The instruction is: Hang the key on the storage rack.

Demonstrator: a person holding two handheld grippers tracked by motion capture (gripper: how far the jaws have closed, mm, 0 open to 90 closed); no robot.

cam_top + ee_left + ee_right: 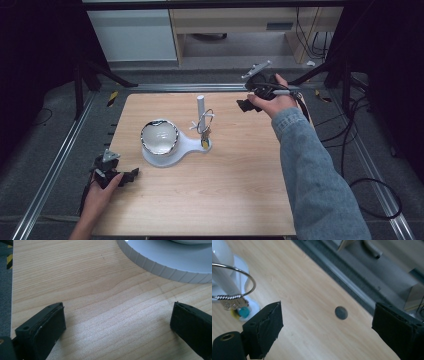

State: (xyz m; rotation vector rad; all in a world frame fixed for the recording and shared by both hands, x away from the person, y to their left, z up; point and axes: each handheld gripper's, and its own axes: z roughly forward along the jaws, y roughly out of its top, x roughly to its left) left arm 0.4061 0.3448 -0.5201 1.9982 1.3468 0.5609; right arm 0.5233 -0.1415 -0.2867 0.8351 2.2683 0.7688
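Observation:
A white stand (190,146) sits mid-table, with a shiny round bowl (159,137) on its wide end and an upright post (200,107) on the other. A thin silver bangle (205,122) hangs from a peg on the post. In the right gripper view the bangle (253,285) carries small charms, one of them teal. My right gripper (245,105) is at the table's far right, pointing left toward the post, and its jaws (327,320) stand open with nothing between them. My left gripper (131,175) rests at the front left, open (117,315), just short of the stand's ribbed rim (160,267).
A small dark round spot (341,312) marks the wood near the far edge. Metal rails (60,155) run along both sides of the table. Cables (360,150) lie on the floor at the right. A pale cabinet (132,32) stands behind the table.

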